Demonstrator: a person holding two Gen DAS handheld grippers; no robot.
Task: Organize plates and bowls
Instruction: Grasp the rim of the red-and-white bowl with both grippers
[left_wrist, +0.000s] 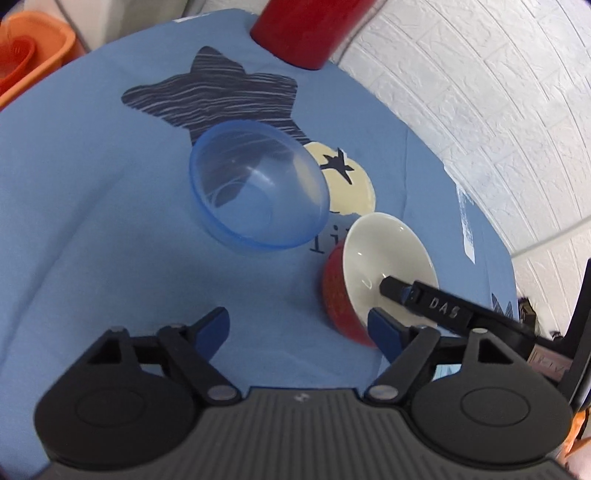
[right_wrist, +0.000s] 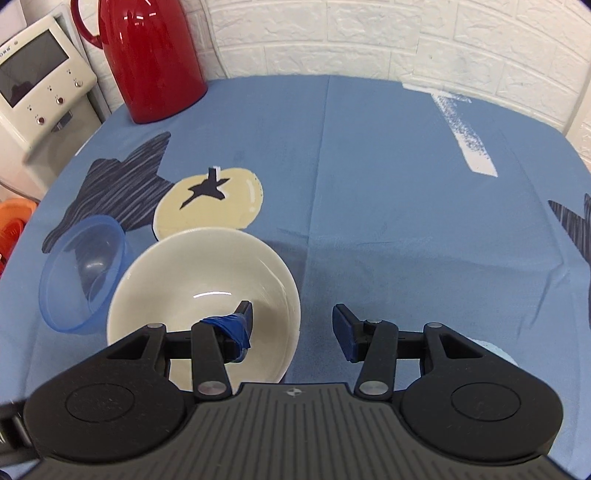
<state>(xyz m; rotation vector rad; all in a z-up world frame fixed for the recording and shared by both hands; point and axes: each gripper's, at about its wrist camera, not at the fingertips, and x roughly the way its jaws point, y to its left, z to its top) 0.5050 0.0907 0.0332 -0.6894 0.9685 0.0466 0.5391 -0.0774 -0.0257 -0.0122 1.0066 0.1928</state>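
The right gripper (right_wrist: 291, 326) has its jaws spread, one finger inside the glossy ceramic bowl, white within and red outside (right_wrist: 203, 306), the other outside its rim, on the blue cloth-covered table (right_wrist: 388, 177). A good grasp would seem to need the rim seated deep between the padded fingers before closing, since the glaze looks slippery. The left gripper (left_wrist: 297, 325) hangs with jaws released. The translucent blue plastic bowl (left_wrist: 258, 190) sits near the white one, thin-walled and rounded

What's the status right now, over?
Left gripper open, empty. Right gripper open, one finger inside the red-and-white bowl, rim not clamped. Blue bowl alongside, tilted. Nothing in the way.
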